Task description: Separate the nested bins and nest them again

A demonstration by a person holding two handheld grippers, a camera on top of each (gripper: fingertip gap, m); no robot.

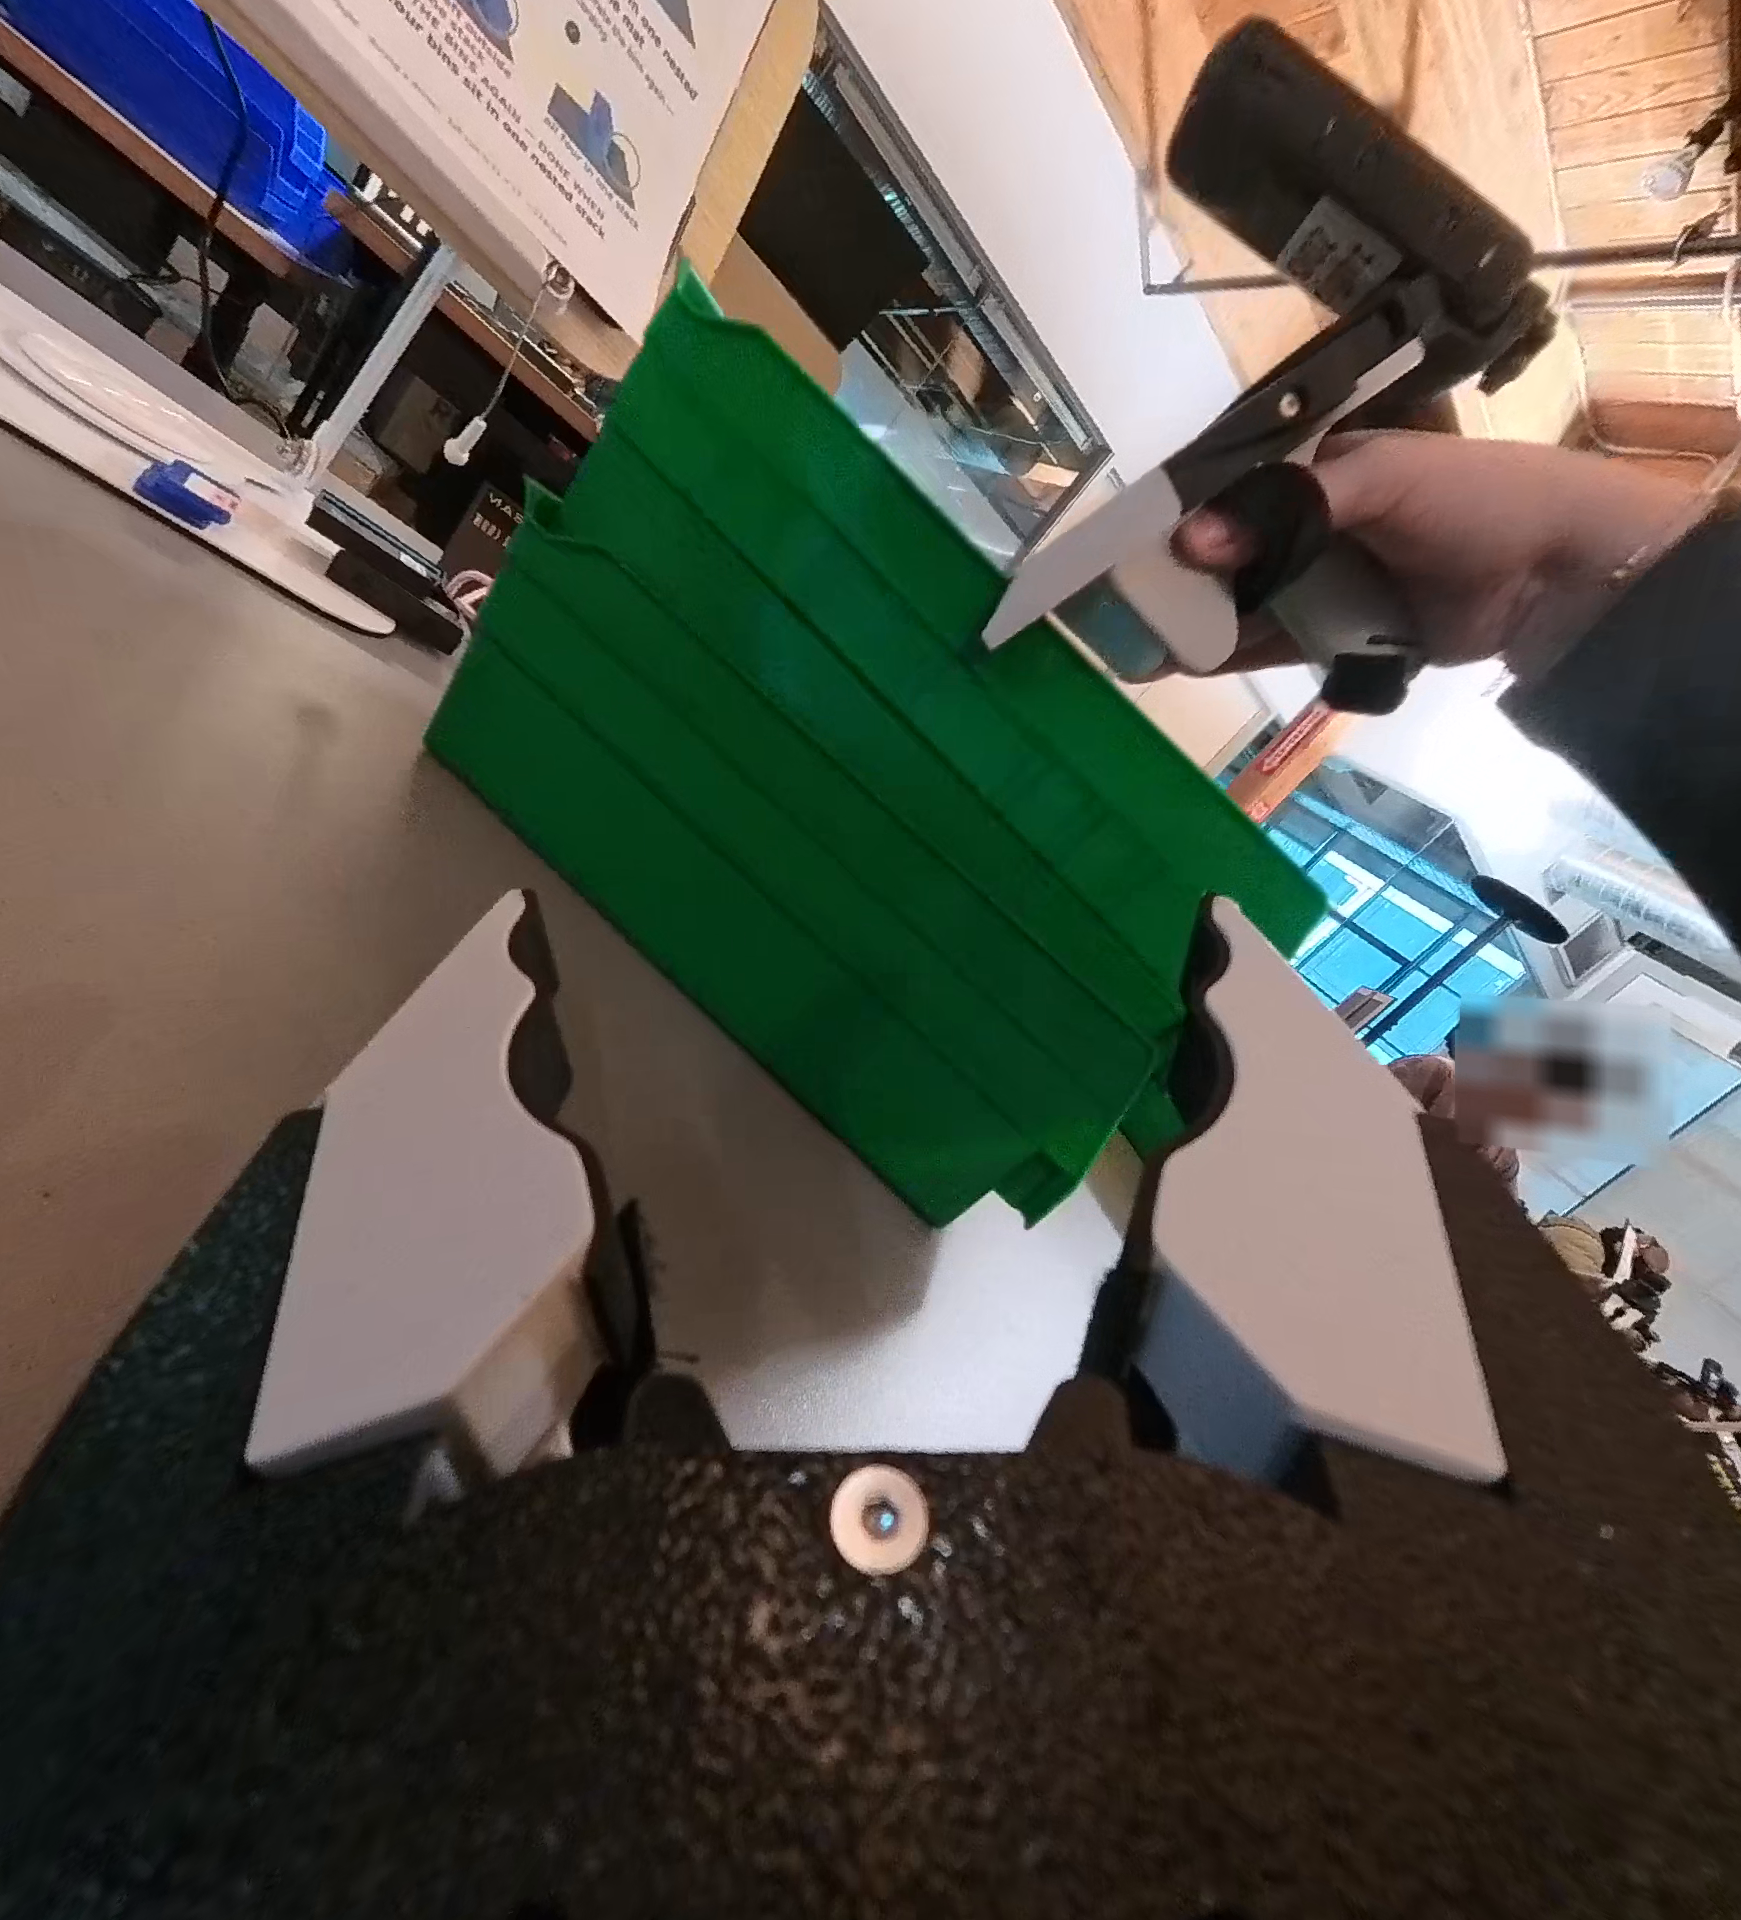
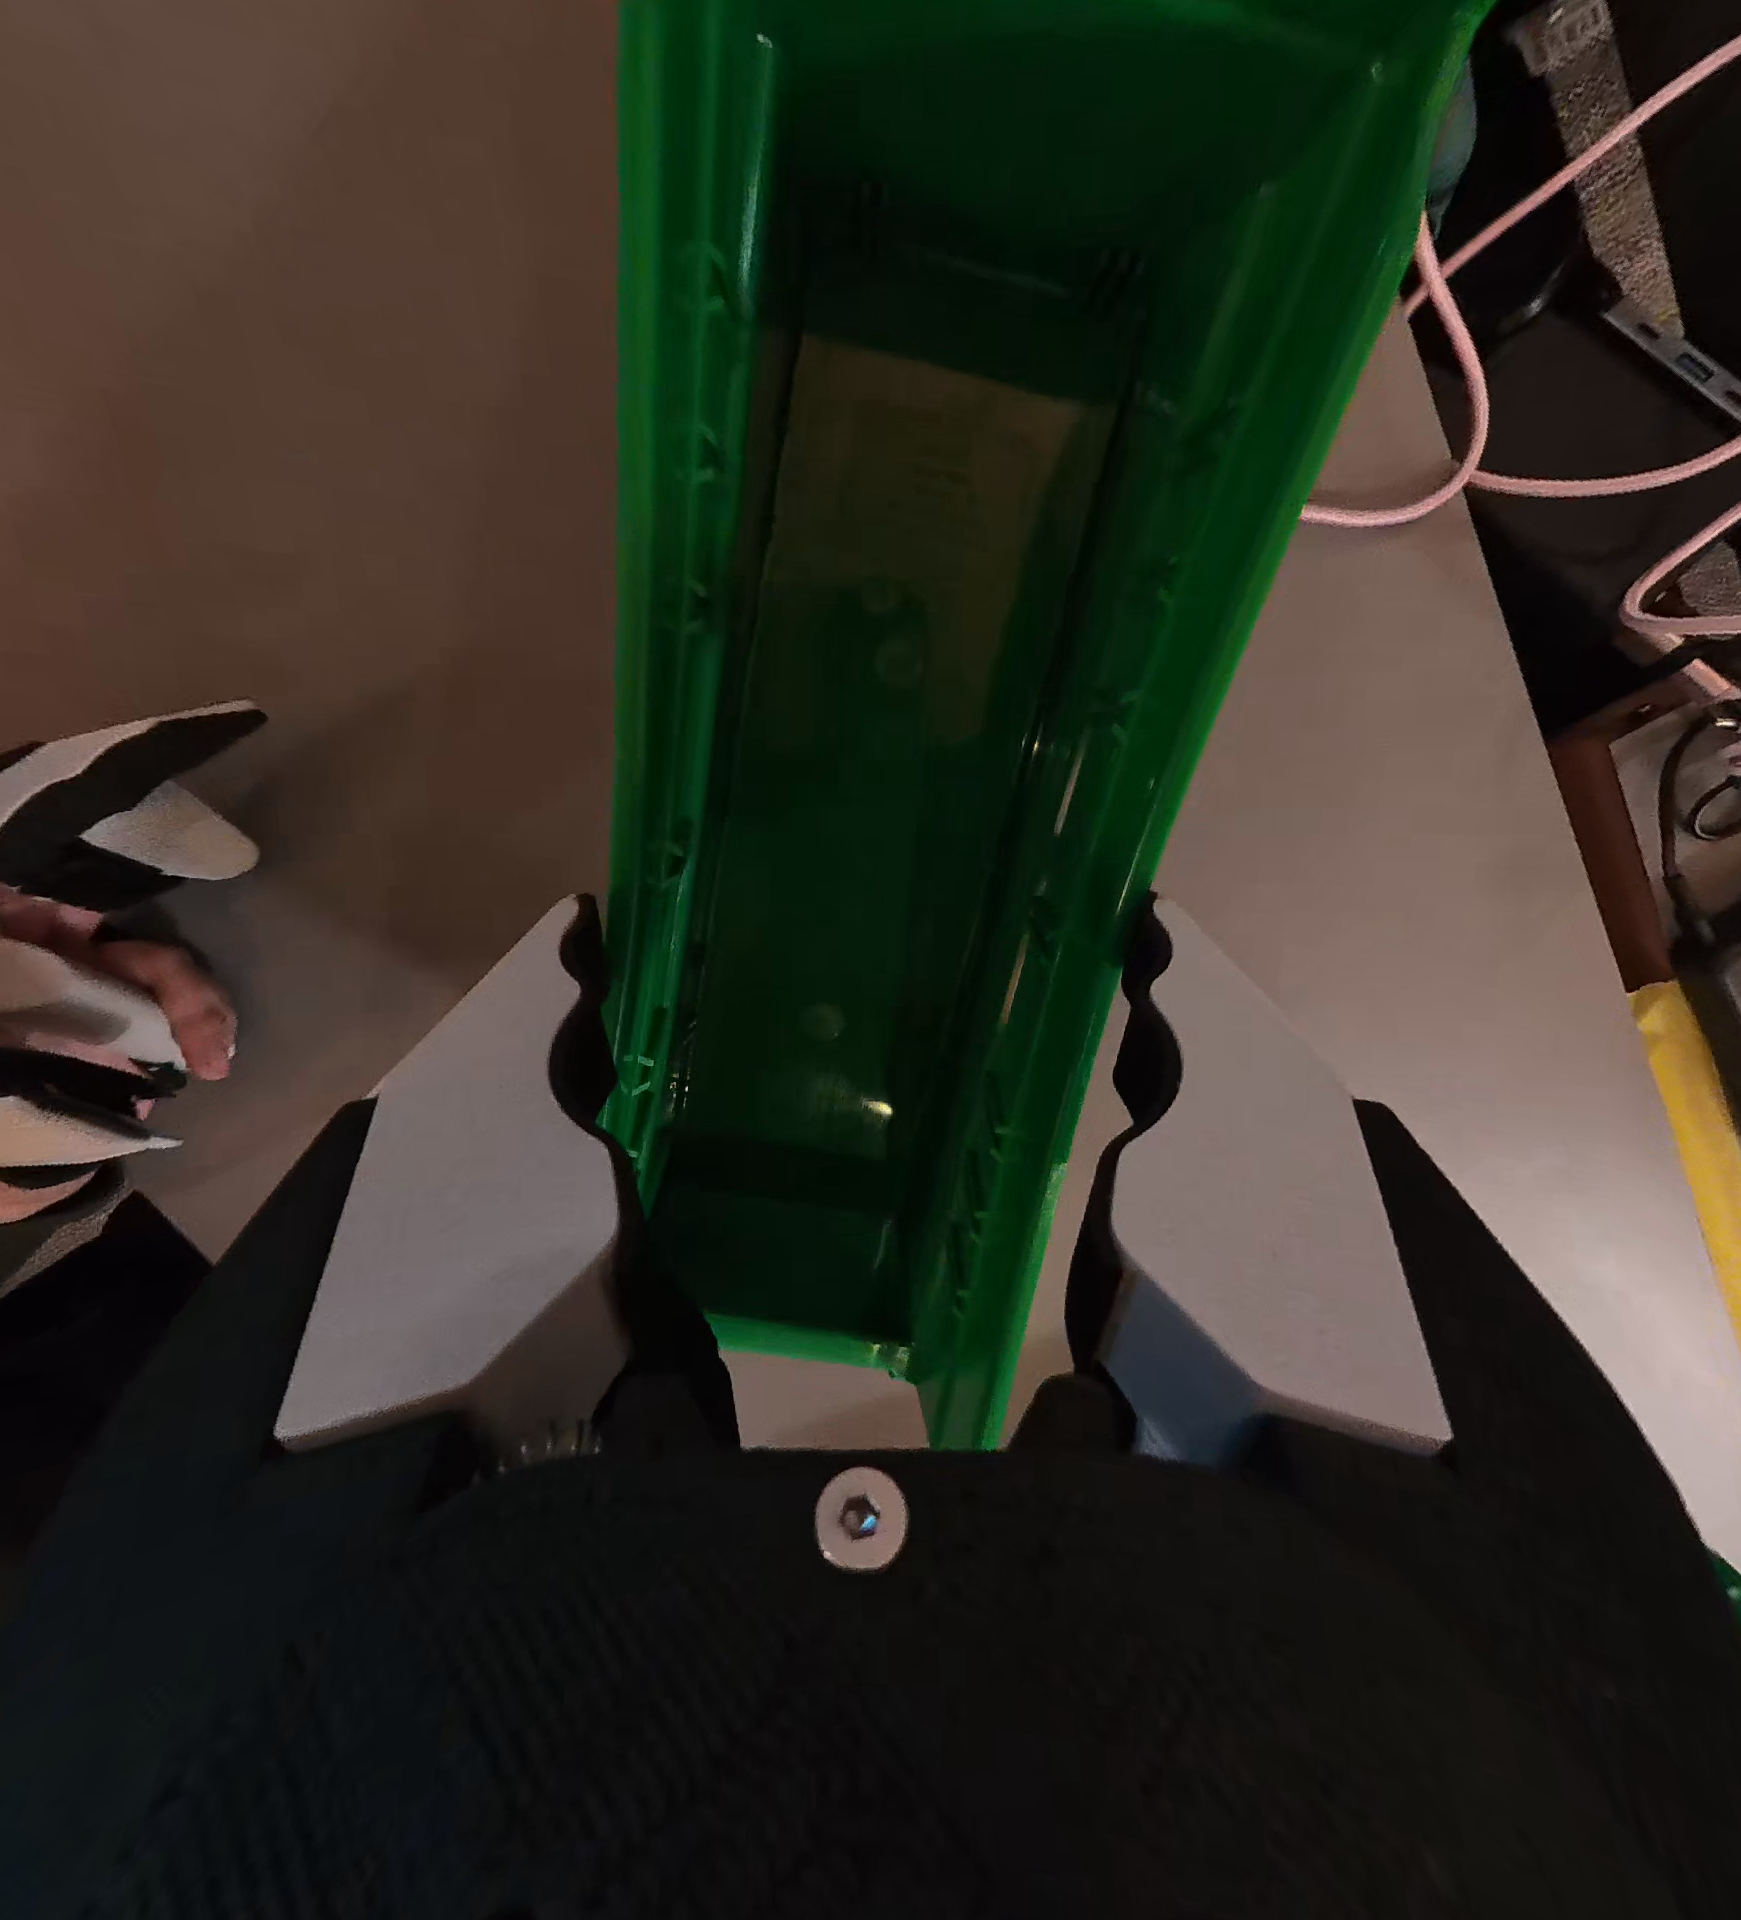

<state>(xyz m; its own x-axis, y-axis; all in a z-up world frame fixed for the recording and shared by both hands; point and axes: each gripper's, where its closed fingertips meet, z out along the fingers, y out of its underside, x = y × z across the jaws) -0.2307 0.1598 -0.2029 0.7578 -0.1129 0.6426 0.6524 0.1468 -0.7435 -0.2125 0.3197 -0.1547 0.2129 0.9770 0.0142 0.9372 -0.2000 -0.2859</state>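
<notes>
My right gripper [image 2: 861, 1049] is straddling the top bin's [image 2: 949, 623] walls, jaws spread, unclamped. Left gripper [image 1: 866, 1049] is idling agape beside the nested green stack [image 1: 793, 831] on the tabletop [image 1: 170, 831]. Risk: lifting could be dragging lower bins along.

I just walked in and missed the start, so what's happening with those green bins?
A person holds a gripper in each hand. The right gripper straddles the top green bin, jaws open around its walls. The left gripper waits open beside the nested stack, which stands on the table. The bins look nested at this moment.
</notes>
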